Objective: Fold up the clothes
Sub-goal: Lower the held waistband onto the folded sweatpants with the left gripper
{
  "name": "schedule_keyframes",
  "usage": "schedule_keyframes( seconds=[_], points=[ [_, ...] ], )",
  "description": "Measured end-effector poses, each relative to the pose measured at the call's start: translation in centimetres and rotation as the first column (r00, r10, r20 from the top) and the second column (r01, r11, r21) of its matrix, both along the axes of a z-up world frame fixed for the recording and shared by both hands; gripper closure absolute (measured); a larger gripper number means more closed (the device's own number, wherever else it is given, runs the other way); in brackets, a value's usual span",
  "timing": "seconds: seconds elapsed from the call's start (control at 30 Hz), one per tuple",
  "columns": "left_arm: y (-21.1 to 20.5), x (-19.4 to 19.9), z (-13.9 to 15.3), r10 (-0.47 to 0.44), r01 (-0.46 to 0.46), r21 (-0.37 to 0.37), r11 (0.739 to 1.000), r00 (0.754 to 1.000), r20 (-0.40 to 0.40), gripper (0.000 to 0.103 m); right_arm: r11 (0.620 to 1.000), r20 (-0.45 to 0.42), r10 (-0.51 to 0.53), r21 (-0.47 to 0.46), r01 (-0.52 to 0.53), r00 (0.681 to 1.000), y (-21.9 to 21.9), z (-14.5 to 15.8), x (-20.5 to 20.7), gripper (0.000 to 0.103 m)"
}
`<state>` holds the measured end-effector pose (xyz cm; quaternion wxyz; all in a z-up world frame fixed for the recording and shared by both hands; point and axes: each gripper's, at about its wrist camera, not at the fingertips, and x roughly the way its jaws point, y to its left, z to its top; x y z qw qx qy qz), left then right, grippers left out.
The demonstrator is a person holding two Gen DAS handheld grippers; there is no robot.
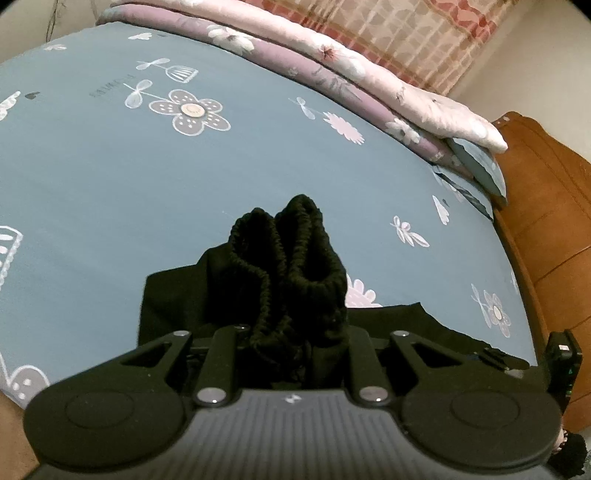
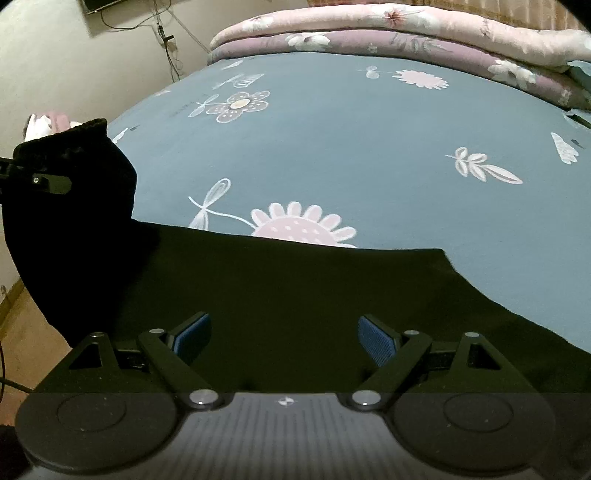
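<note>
- Left gripper point(image 1: 295, 332): clamped on ribbed cuff point(image 1: 291, 258) of black garment point(image 2: 295, 295), raised at left.
- Right gripper point(image 2: 284, 332): wide, nothing held, over garment.
- Garment: spread on near bed point(image 2: 351, 147).

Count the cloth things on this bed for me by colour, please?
Black: 1, the garment, its ribbed cuff pinched in the left gripper.
Pink: 1, the top quilt.
Purple: 1, the quilt below it.
Blue: 1, the flowered sheet.
Total: 4
</note>
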<state>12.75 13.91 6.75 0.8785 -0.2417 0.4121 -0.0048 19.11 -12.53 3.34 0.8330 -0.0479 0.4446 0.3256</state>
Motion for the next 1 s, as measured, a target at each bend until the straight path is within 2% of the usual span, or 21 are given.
schedule_keyframes(
  seconds=[0.13,0.33,0.47,0.7,1.0],
  points=[
    [-2.1,0.5,-0.3,-0.020,0.020,0.022,1.000,1.000,0.003,0.086,1.000,-0.009,-0.016,0.003,0.016,1.000,-1.8,-0.4,-0.2,0.013],
    [-5.8,0.5,-0.6,-0.067,0.064,0.145,0.987,0.998,0.018,0.086,0.999,-0.027,-0.038,0.005,0.038,0.999,-3.7,-1.1,-0.2,0.013],
    [-7.4,0.6,-1.5,-0.100,0.098,0.168,0.981,0.995,0.003,0.086,0.999,-0.031,-0.039,0.013,0.040,0.999,-4.2,-1.3,0.0,0.013],
    [-10.4,0.9,-3.3,-0.160,0.165,0.275,0.947,0.986,-0.039,0.086,1.000,-0.043,-0.028,0.010,0.029,0.999,-4.2,-1.8,0.4,0.013],
    [-12.6,1.0,-6.3,-0.218,0.245,0.345,0.906,0.969,-0.117,0.085,1.000,-0.056,-0.031,-0.003,0.031,0.998,-3.5,-2.5,0.9,0.013]
  ],
)
